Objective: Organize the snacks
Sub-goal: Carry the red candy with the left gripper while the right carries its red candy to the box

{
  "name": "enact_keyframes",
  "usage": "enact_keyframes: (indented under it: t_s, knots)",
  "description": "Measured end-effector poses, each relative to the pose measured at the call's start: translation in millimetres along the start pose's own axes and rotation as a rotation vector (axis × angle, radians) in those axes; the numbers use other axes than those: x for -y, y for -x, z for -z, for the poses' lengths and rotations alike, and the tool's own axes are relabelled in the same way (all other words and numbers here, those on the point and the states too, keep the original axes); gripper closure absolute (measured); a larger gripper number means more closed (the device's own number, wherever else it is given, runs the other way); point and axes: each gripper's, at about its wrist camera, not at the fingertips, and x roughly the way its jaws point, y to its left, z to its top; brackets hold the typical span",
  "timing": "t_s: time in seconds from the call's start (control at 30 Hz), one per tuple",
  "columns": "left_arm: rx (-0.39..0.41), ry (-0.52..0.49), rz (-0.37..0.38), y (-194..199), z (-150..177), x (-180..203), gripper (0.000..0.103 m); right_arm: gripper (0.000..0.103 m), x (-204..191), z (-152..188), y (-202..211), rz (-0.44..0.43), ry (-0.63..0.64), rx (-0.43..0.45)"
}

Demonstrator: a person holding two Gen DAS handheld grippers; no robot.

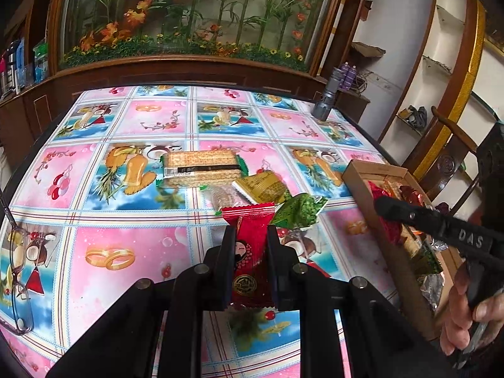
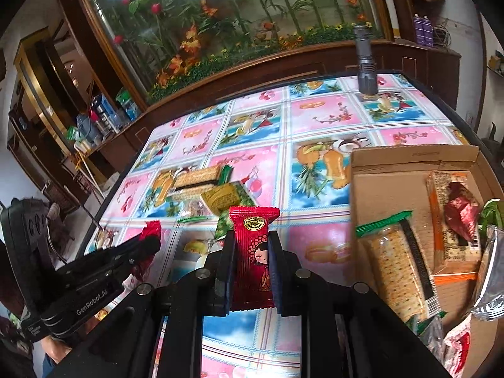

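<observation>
Clamped tight in the left gripper (image 1: 251, 236), a red snack packet (image 1: 252, 252) hangs above the patterned tablecloth (image 1: 126, 220). Beyond it lie a cracker pack (image 1: 201, 163), a gold packet (image 1: 263, 186) and a green packet (image 1: 297, 211); the cardboard box (image 1: 371, 170) sits right, with the right gripper (image 1: 381, 204) over it.

Over to the right wrist view: the right gripper (image 2: 251, 236) pinches its own red packet (image 2: 253, 252), beside the box (image 2: 409, 157) holding crackers (image 2: 400, 271). At left, the left gripper (image 2: 151, 239) grips its red wrapper (image 2: 151, 228).
</observation>
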Motion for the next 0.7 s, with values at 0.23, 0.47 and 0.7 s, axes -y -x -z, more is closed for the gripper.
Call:
enact_keyframes:
  t_s: [0.23,0.47,0.7]
  knots:
    - [0.025,-0.019,0.055,7,-1,15,0.086,0.083,36,-12,21,0.012,-0.096,0.054]
    - [0.044,-0.053,0.126,12,-3,64,0.086,0.083,94,-24,59,0.031,-0.235,0.152]
    - [0.007,-0.122,0.237,-7,7,153,0.086,0.083,153,-22,83,0.103,-0.373,0.193]
